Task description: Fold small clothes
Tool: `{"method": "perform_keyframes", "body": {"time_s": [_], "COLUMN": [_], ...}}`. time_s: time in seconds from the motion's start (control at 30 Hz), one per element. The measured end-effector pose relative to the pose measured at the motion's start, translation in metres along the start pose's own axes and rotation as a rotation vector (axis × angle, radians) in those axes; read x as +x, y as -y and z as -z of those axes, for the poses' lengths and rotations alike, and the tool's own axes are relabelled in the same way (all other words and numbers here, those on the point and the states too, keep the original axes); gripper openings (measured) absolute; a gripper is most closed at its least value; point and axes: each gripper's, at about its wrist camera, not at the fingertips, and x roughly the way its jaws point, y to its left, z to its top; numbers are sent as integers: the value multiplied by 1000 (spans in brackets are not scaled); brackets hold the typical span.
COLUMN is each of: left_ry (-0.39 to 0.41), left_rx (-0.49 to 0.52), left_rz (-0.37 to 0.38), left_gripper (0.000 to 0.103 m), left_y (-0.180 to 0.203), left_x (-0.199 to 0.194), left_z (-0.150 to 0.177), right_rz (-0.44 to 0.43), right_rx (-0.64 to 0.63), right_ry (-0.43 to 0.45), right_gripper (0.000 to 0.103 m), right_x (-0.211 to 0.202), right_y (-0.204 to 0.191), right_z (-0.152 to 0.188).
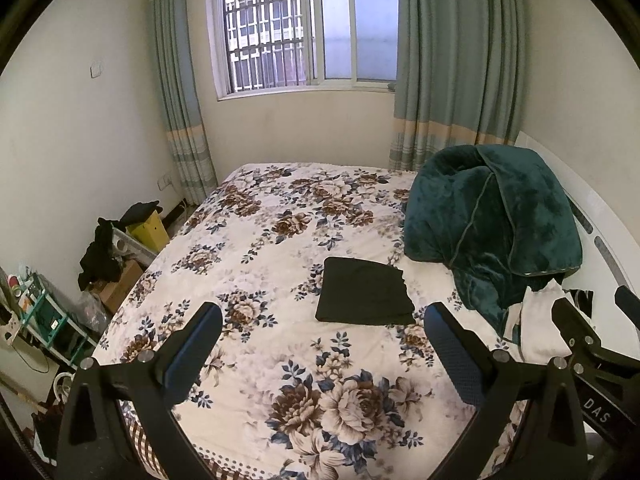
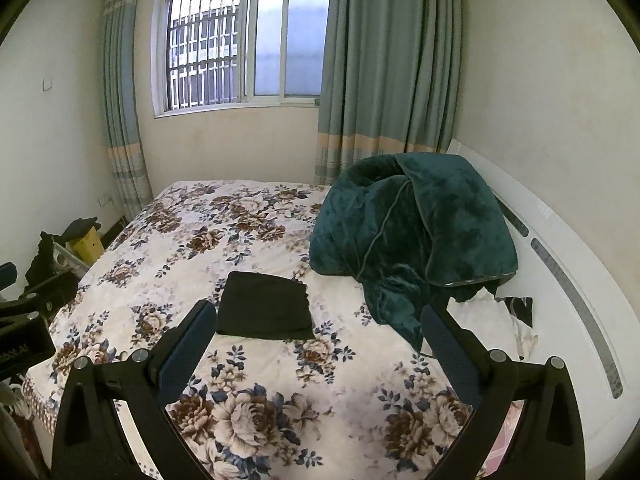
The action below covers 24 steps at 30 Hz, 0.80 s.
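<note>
On the floral bed (image 1: 280, 360), the folded dark garment (image 1: 366, 298) lies flat, well ahead of your left gripper (image 1: 322, 324) and right gripper (image 2: 314, 326), both with jaws spread wide and empty. Grab carelessly and you could undo that fold, or snag the teal blanket (image 2: 412, 232) nearby.

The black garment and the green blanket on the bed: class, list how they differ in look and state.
The black garment is folded into a flat, neat rectangle; the green blanket sits in a tall, rumpled heap. The garment looks matte and plain; the blanket looks plush with a piped edge. The garment is far smaller. Both rest on the floral bedspread.
</note>
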Motion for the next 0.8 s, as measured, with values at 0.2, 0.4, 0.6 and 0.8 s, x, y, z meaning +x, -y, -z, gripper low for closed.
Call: {"method": "perform_keyframes", "body": {"time_s": [0.2, 0.4, 0.6, 0.8], "left_ry": [-6, 1, 6, 11], "left_rx": [14, 17, 19, 22], "left_rz": [0, -2, -2, -1], "left_gripper": [103, 103, 103, 103], "left_y": [0, 1, 0, 0], "left_x": [2, 2, 1, 0], "left_z": [-2, -1, -1, -3], "right_rz": [-1, -1, -2, -5], "right_rx": [1, 0, 1, -1], "right_ry": [1, 3, 3, 7], "right_gripper": [103, 103, 103, 103], "right_x": [0, -1, -1, -1], "right_y": [0, -1, -1, -3], "right_z": [0, 1, 1, -2]}}
